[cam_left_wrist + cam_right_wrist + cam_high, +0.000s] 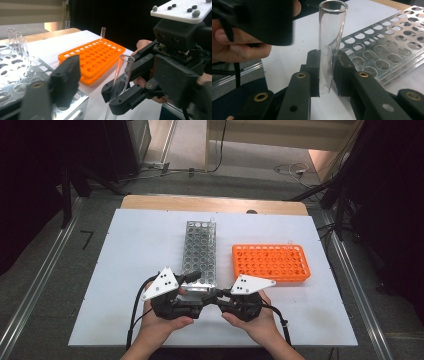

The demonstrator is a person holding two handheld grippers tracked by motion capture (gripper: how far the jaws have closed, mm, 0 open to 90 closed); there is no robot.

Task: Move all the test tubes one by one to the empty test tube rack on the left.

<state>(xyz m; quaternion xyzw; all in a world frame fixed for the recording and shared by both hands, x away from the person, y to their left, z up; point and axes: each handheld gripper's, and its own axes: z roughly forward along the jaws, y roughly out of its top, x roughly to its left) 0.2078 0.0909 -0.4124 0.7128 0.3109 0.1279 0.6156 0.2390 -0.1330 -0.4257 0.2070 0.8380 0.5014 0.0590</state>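
Glass test tube [331,45], clear and open at the top, stood upright between the two black jaws of the right gripper [327,75], which pressed on its lower part from both sides; faint printed marks showed on the glass just above the pads. In the left gripper view the same tube [122,75] rose from the right gripper [125,96], held a little tilted just off the near corner of the metal rack [22,75]. The left gripper [63,80] was partly open with nothing between its jaws, and it was near the tube without touching it. From the high view both grippers met low over the white table [130,250], the left gripper [192,276] and the right gripper [218,296] facing each other at the near end of the metal rack [200,252]. An orange rack [270,262] lay just to the right of the metal one, apart from it, with one small tube [102,32] standing at its far edge. A few more tubes [15,38] stood in the far holes of the metal rack. Each hand [255,322] gripped its tool from below.
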